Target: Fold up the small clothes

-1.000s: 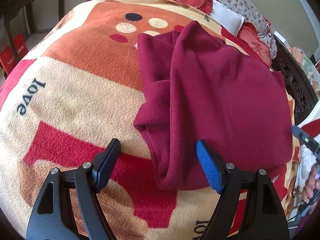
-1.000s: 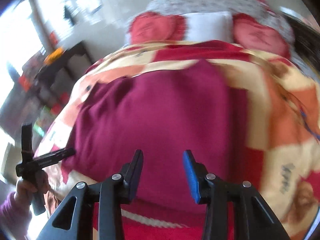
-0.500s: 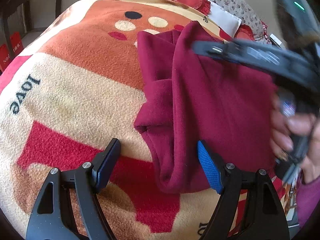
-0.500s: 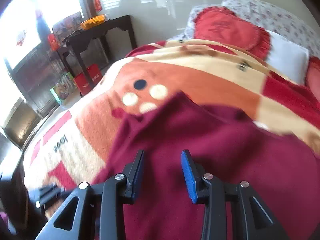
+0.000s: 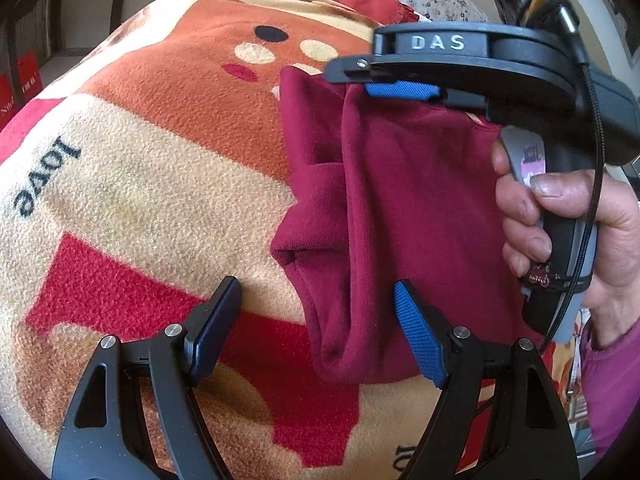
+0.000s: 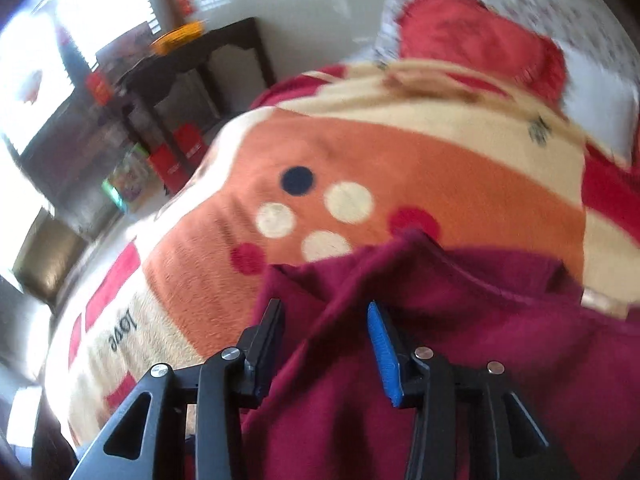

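The left tool (image 5: 316, 320) is being held wide open, gripping nothing; the right tool (image 6: 326, 350), just reopening slightly, is being kept half-open astride a ridge of the maroon garment (image 5: 400, 200).

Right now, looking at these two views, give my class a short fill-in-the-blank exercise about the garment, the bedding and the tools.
1. The garment lying on the blanket is dark ____ in colour.
2. The word printed on the blanket near the left tool is ____.
3. The right tool carries the raised letters ____.
4. The textured pad on one finger of the left tool is ____.

Missing words: red; love; DAS; blue
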`<state>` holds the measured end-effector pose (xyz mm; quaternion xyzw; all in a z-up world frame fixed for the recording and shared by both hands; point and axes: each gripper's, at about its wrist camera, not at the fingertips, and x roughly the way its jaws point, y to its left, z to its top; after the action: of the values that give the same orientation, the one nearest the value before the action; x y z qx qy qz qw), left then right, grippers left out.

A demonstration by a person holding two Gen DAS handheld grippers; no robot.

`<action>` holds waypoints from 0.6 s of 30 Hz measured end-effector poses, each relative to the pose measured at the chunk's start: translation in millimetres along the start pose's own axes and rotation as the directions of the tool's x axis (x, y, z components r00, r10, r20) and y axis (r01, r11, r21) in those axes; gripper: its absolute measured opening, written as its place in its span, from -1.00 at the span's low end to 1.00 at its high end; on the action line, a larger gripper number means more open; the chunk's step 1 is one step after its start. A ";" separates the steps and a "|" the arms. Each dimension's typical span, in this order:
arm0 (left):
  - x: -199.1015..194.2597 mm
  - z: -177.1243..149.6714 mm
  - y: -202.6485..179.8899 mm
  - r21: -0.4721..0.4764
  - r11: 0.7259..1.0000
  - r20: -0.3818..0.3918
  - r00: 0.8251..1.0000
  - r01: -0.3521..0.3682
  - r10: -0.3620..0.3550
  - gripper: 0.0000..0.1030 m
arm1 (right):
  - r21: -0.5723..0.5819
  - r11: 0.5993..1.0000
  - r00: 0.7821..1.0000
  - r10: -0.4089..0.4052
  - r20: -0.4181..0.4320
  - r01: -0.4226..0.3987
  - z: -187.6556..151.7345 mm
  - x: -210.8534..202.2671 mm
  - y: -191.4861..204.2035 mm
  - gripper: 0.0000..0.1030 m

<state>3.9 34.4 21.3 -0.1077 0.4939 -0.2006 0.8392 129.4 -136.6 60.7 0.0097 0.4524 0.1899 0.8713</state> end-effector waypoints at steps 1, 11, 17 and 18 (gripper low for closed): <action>0.6 -0.4 -1.2 0.000 1.000 0.000 1.000 0.001 -0.001 0.53 | -0.051 0.999 1.000 -0.008 0.004 0.008 2.1 0.4 8.4 -0.20; -8.0 -12.5 11.3 -0.013 0.999 0.010 0.999 0.043 -0.043 0.53 | -0.291 0.957 0.996 -0.012 -0.091 -0.015 8.6 37.9 23.7 -0.17; -10.9 -13.6 19.2 -0.015 0.998 0.014 0.998 0.057 -0.057 0.53 | -0.351 0.936 0.995 -0.026 -0.092 -0.008 3.9 40.2 37.2 -0.93; -11.7 -14.1 21.0 -0.021 0.998 0.016 0.998 0.063 -0.063 0.53 | -0.347 0.938 0.997 -0.033 -0.070 0.007 6.5 35.6 37.2 -0.94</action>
<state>-8.6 58.6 15.6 -0.1337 0.4859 -0.2209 0.8350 141.0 -89.0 43.6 -0.1555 0.4441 0.2578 0.8439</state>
